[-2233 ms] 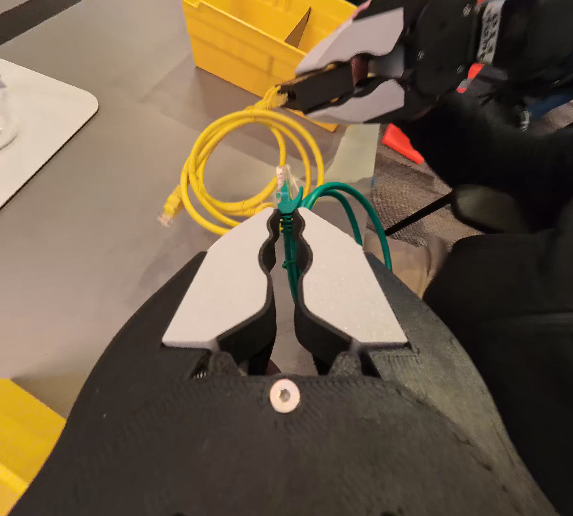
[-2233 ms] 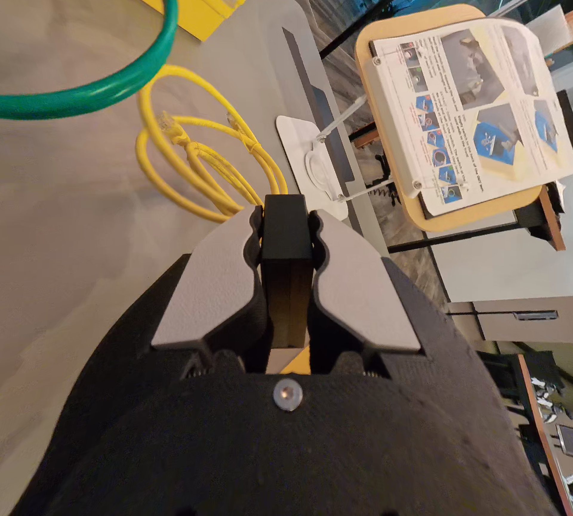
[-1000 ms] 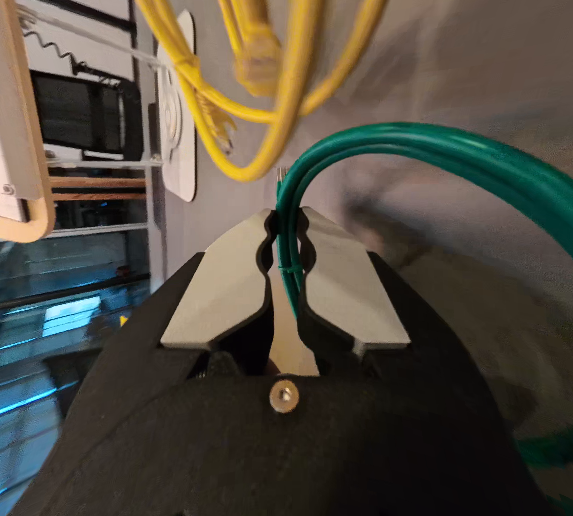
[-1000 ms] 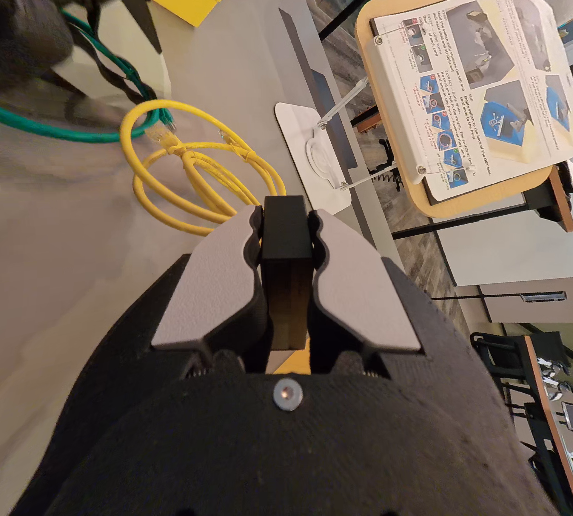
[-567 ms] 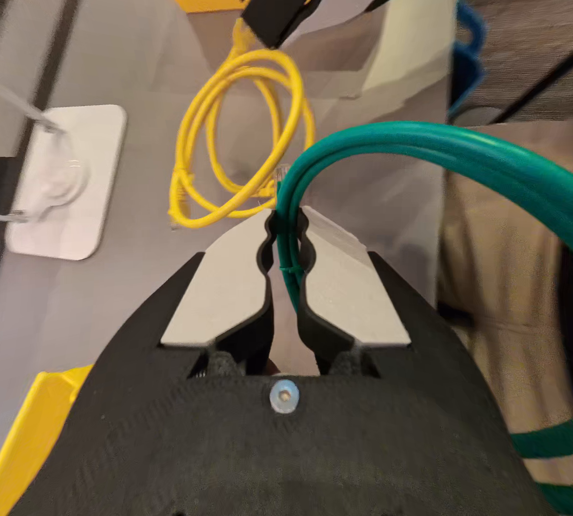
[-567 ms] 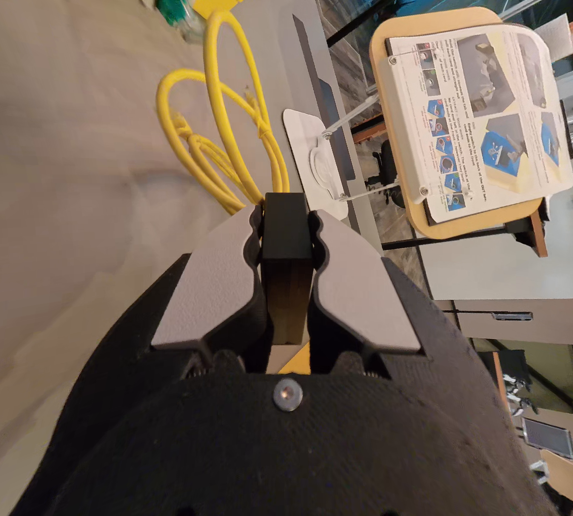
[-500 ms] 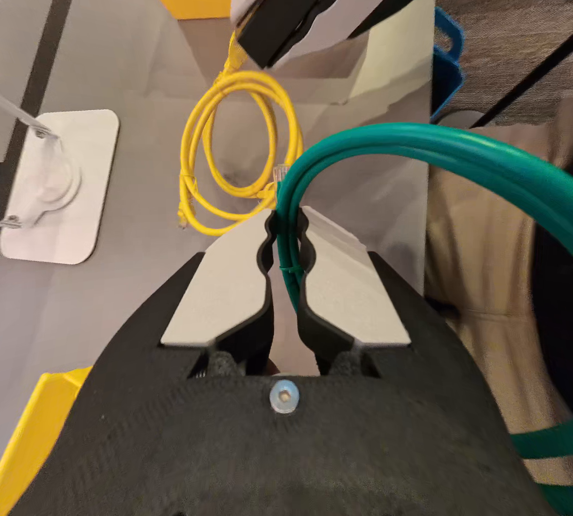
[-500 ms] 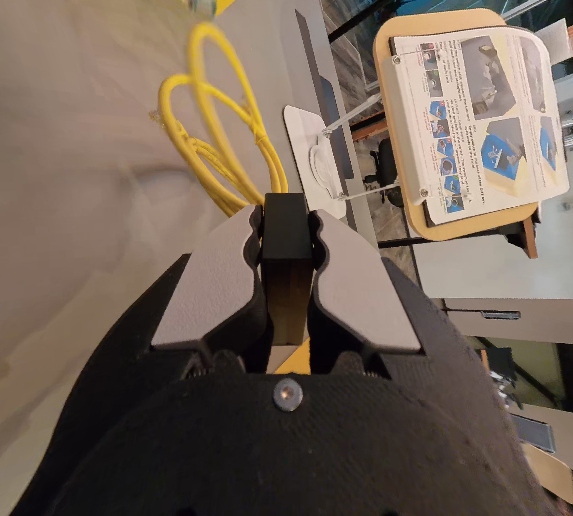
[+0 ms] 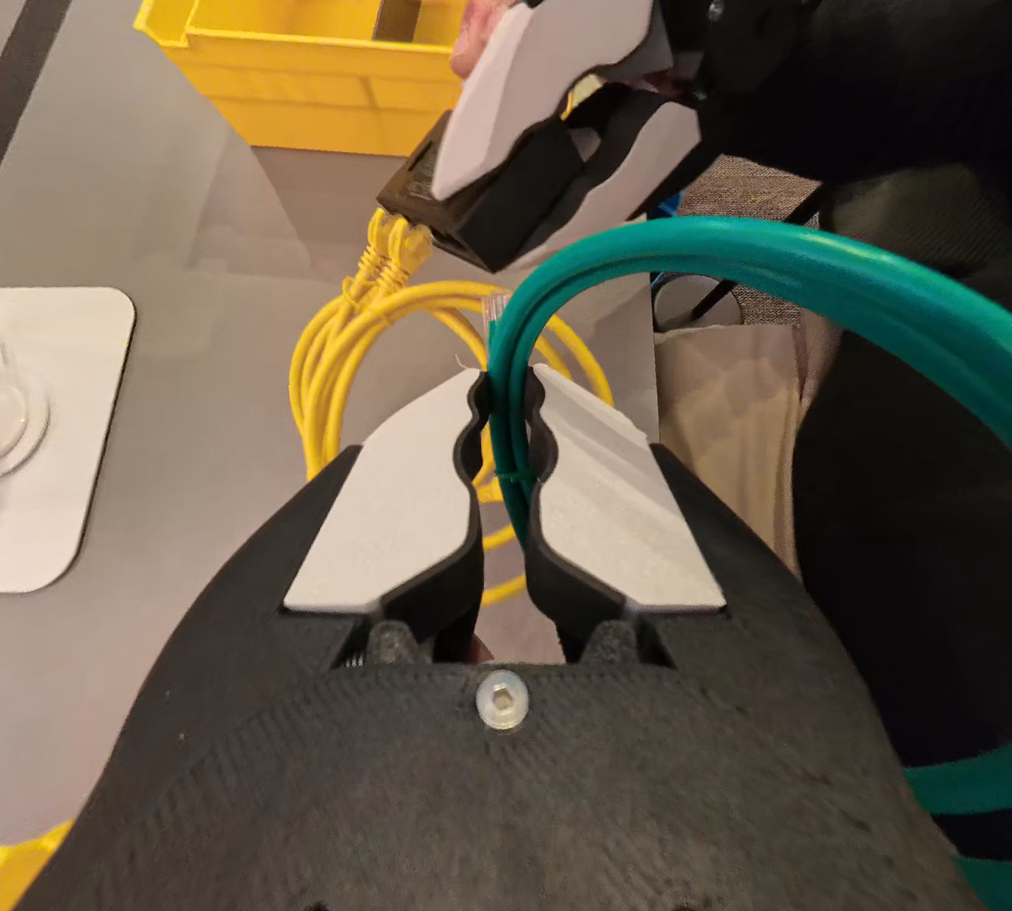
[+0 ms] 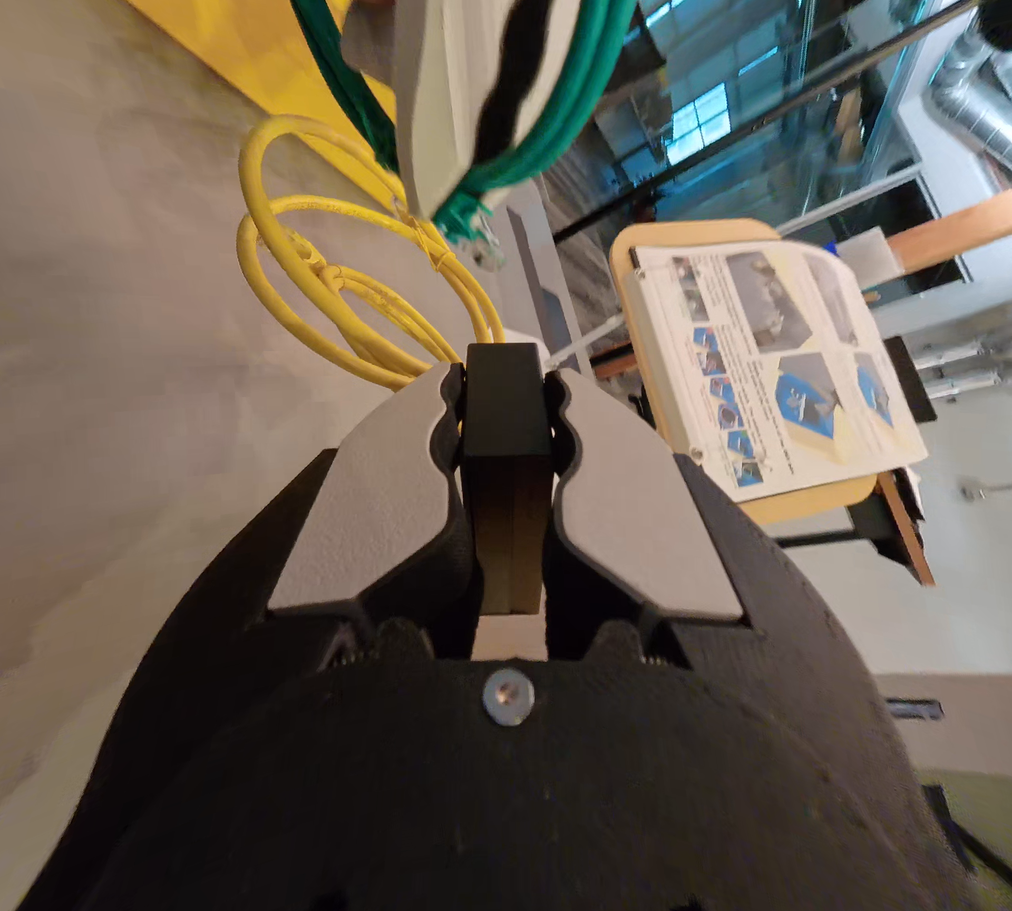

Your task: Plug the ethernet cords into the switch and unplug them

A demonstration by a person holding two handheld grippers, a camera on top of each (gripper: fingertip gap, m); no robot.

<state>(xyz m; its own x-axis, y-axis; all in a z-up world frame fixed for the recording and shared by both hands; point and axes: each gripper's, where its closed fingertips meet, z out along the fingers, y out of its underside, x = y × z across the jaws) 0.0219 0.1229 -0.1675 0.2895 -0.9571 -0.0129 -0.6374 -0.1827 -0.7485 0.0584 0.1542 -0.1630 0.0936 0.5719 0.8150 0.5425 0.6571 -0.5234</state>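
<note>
My left gripper [image 9: 506, 381] is shut on a green ethernet cord [image 9: 712, 255]; its clear plug [image 9: 493, 307] sticks up just past the fingertips. My right gripper [image 10: 504, 375] is shut on a small black switch [image 10: 506, 408]. In the left wrist view the right gripper [image 9: 525, 205] holds the switch [image 9: 465, 211] in the air just ahead of the green plug. Yellow ethernet plugs [image 9: 397, 244] sit in the switch, and their coiled yellow cord [image 9: 350, 348] hangs to the grey table [image 9: 164, 227]. In the right wrist view the left gripper [image 10: 454, 205] shows blurred with the green plug [image 10: 476, 238].
A yellow bin [image 9: 306, 25] with a divider stands at the back of the table. A white stand base [image 9: 49, 435] lies at the left. Another yellow bin corner [image 9: 27, 852] is at the lower left. An instruction board [image 10: 766, 370] stands beyond the table. The table edge runs along the right. The grippers' ends are close to 5 centimetres from one another.
The left gripper swung around and came back upright with the green cord. The right gripper and switch have moved closer to the green plug. Both grips are unchanged.
</note>
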